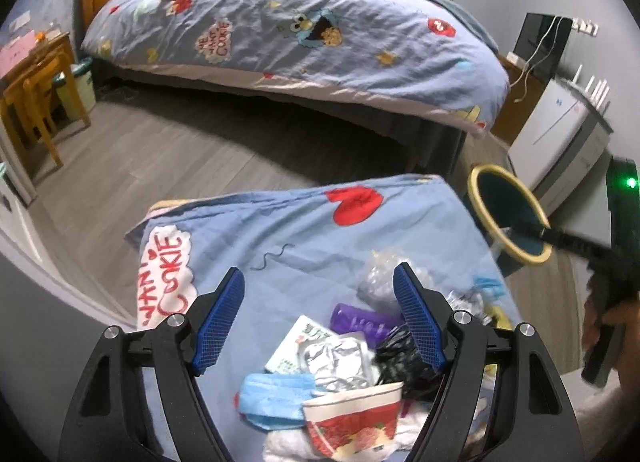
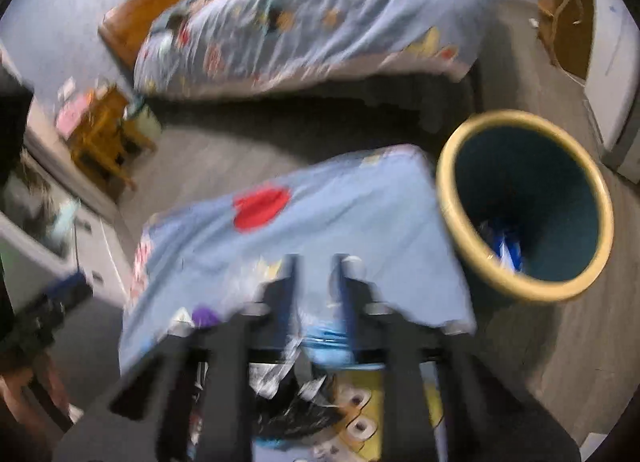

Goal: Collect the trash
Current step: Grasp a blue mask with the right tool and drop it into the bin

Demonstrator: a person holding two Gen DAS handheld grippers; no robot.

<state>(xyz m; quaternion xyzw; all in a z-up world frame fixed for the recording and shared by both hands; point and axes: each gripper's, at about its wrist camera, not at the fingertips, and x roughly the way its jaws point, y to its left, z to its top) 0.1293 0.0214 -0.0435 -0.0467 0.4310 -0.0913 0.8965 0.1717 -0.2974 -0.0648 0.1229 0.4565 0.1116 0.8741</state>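
A pile of trash lies on a small table under a blue cartoon cloth (image 1: 280, 230): a red-and-white paper cup (image 1: 352, 418), a blue face mask (image 1: 272, 394), a silver foil wrapper (image 1: 344, 358), a purple wrapper (image 1: 360, 320), crumpled clear plastic (image 1: 380, 274) and a black bag (image 1: 400, 346). My left gripper (image 1: 320, 274) hangs open above the pile with nothing between its blue pads. The right gripper (image 1: 516, 224) reaches in from the right in front of the dark green bin with a yellow rim (image 1: 480, 182); its fingers look closed together. The right wrist view is blurred: the gripper (image 2: 316, 262) is over the table's cloth and the bin (image 2: 448, 198) stands just to the right, with something blue at its bottom.
A bed (image 1: 300, 34) with the same blue cover fills the back. A wooden chair and desk (image 1: 36, 90) stand at the left, and a white cabinet (image 1: 560, 130) at the right behind the bin. Grey wood floor (image 1: 160, 158) lies between the bed and the table.
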